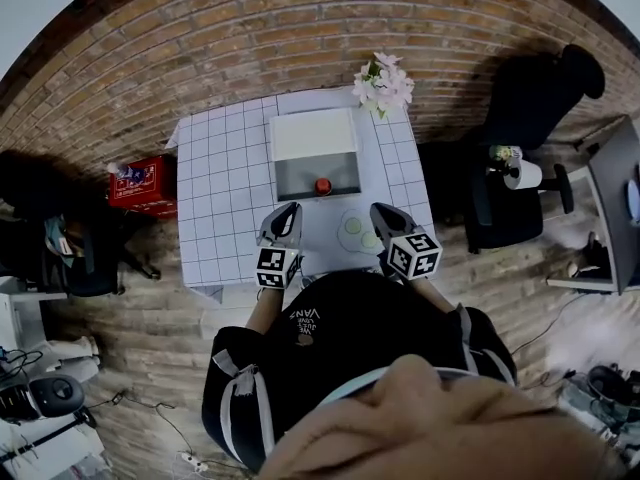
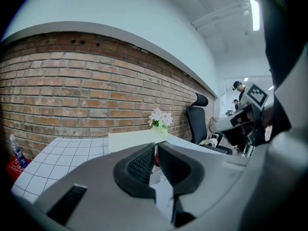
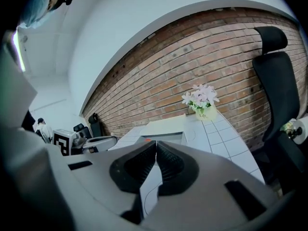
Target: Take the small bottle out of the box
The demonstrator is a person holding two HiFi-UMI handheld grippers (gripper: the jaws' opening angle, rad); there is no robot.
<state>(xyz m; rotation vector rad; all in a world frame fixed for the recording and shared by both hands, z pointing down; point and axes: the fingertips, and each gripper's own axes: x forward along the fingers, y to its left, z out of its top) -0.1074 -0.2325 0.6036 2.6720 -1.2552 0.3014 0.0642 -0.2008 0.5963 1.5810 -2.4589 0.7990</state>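
Observation:
An open white box (image 1: 314,175) stands mid-table, its lid (image 1: 313,136) folded back. Inside it sits the small bottle, of which I see the red cap (image 1: 322,185); the same cap (image 3: 147,139) peeks over the box edge in the right gripper view. My left gripper (image 1: 290,210) hovers just in front of the box at its left corner, shut with nothing between the jaws. The right gripper (image 1: 381,210) hangs to the box's front right, also shut and empty. In each gripper view the jaw tips meet, left gripper (image 2: 155,147) and right gripper (image 3: 155,143).
A pot of pale flowers (image 1: 384,83) stands at the table's far right corner. Two light green round discs (image 1: 360,231) lie between the grippers. The checked tablecloth (image 1: 225,188) covers the table. On the floor are a red crate (image 1: 143,183) at the left and a black office chair (image 1: 520,148) at the right.

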